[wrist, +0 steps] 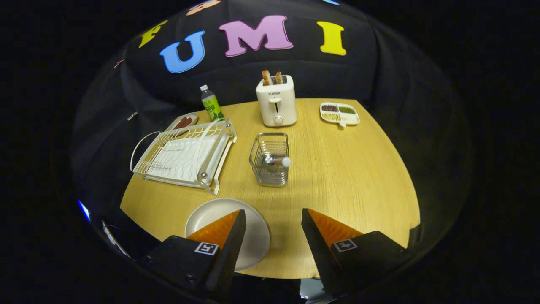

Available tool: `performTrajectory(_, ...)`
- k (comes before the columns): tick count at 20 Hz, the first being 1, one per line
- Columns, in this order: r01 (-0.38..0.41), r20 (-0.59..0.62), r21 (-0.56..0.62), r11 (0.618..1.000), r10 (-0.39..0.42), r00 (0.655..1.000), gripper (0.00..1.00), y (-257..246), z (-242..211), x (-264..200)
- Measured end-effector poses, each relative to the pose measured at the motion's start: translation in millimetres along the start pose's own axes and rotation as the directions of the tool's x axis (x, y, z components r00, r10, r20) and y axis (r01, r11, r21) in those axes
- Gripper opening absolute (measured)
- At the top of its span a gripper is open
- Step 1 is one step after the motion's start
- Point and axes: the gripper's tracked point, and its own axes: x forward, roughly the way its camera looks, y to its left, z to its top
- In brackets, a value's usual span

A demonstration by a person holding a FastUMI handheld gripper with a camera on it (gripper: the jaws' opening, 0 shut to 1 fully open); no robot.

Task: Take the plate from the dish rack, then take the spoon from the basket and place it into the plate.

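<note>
I am holding my claw (273,219) wide and empty above the round, smooth white plate (253,236), lying flat on the pale wood-grain table (358,177) under my left finger. Ahead, the spoon (276,160), seemingly metal-handled, is leaning in the square wire basket (270,166); I should be descending straight, pinching its handle. Left, the white wire dish rack (185,156) is sitting plateless.

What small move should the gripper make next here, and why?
Probably ease the gripper forward toward the wire basket and line up on the spoon. The plate already lies on the table beside the empty dish rack, under one finger. The fingers are open and hold nothing, and the spoon still sits in the basket ahead.
</note>
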Motion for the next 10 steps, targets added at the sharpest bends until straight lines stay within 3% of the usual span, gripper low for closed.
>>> performTrajectory(3,-0.002,0.033,-0.075,0.997,0.004,0.999,0.82,-0.8,24.5,1.9)
performTrajectory(10,-0.039,-0.013,-0.159,0.987,0.037,0.999,0.8,-2.6,30.9,46.3)
